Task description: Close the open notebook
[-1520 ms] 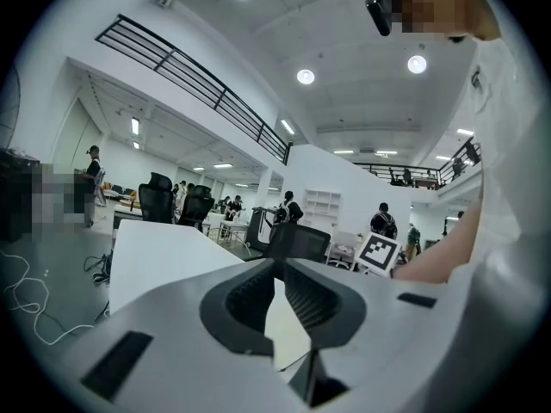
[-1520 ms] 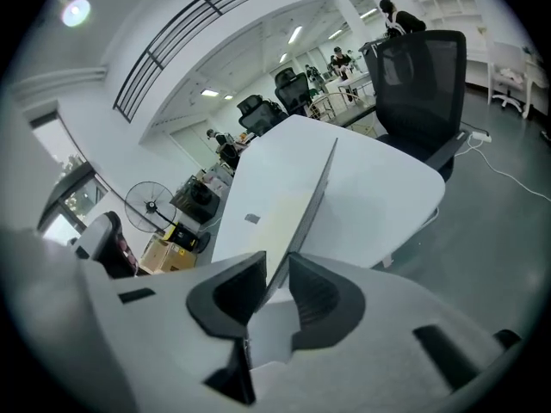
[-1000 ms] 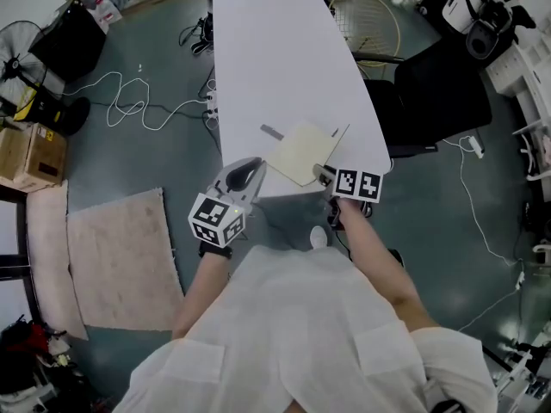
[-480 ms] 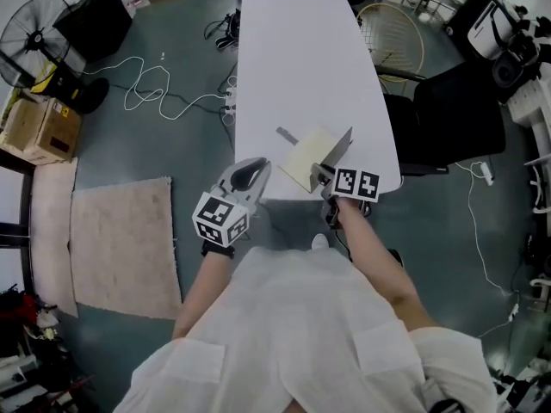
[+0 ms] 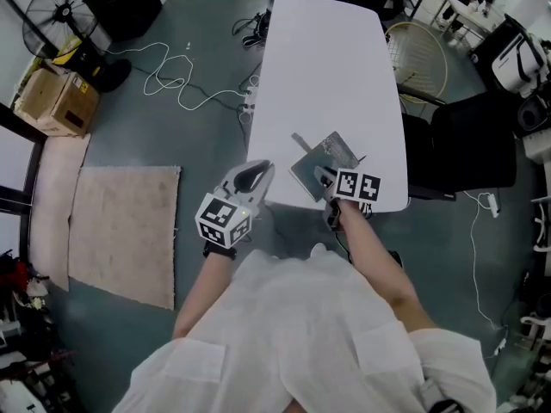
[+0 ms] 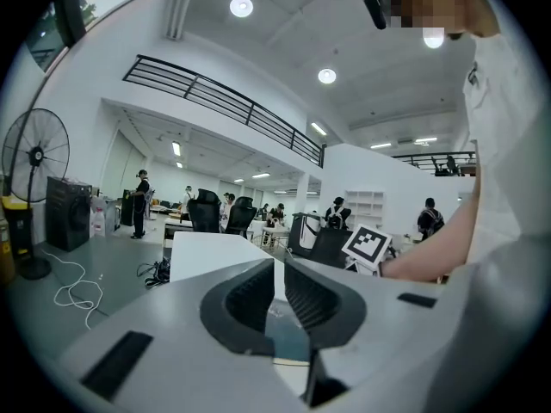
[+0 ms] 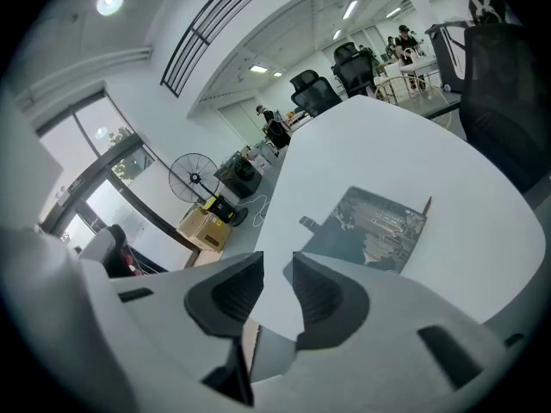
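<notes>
The notebook lies flat on the white table near its front edge, with its dark cover up and a small grey tab sticking out at its far left corner. My right gripper hovers at the notebook's near edge. Its jaws are closing with nothing between them; in the right gripper view the notebook lies ahead and to the right of the jaws. My left gripper hangs just off the table's front left corner, its jaws a narrow slit apart and empty.
A black office chair and a wire-frame chair stand right of the table. On the floor to the left are a rug, a cardboard box, a fan and loose cables.
The notebook's cover, first lying open, then standing upright, has swung down and now lies flat with the dark side up. My right gripper has shifted slightly left.
</notes>
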